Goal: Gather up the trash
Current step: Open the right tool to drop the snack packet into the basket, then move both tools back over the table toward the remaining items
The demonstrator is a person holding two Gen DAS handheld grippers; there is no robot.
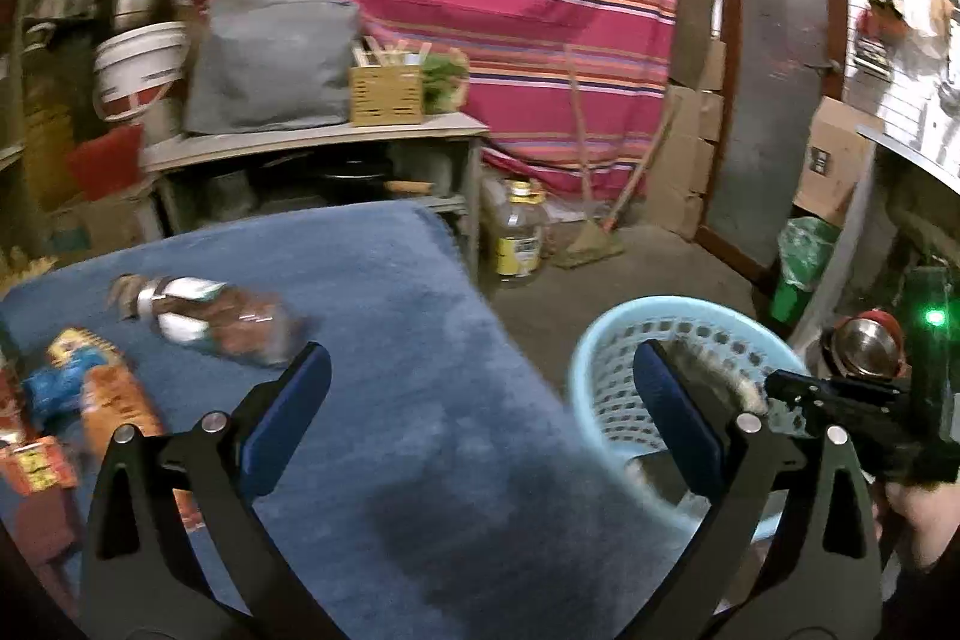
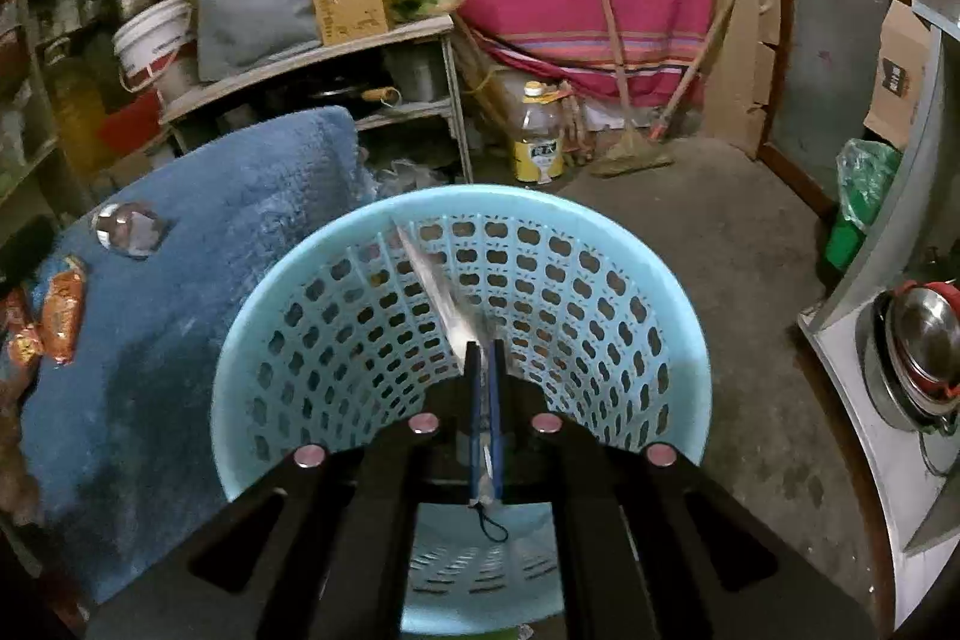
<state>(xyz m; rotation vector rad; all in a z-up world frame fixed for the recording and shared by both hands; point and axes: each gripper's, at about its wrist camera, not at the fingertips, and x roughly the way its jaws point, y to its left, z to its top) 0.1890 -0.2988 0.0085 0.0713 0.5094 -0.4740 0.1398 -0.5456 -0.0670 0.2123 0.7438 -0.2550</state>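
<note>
The silvery wrapper (image 2: 447,304), a flat, shiny strip of trash, is pinched between the clenched fingers of the right gripper (image 2: 486,349) and hangs inside the mouth of the light blue basket (image 2: 690,340), its free end leaning up toward the far-left part of the rim. The step in hand looks like the drop, and to do it well the gripper should stay centred over the opening and part its fingers fully, since a thin foil like this may cling to a pad or catch on the perforated wall instead of falling. What shows of the basket's floor looks bare, though much of it is hidden behind the gripper, so I cannot tell whether anything lies there already. The basket stands on the concrete floor, just beside the right edge of the desk, which is covered by a blue cloth (image 1: 390,340). The left gripper (image 1: 480,370) hovers over that edge, fingers spread wide and holding nothing. Still on the cloth are a plastic bottle (image 1: 222,322) with brown contents lying on its side toward the far-left part, and orange and blue snack packets (image 1: 84,388) near the left edge.
</note>
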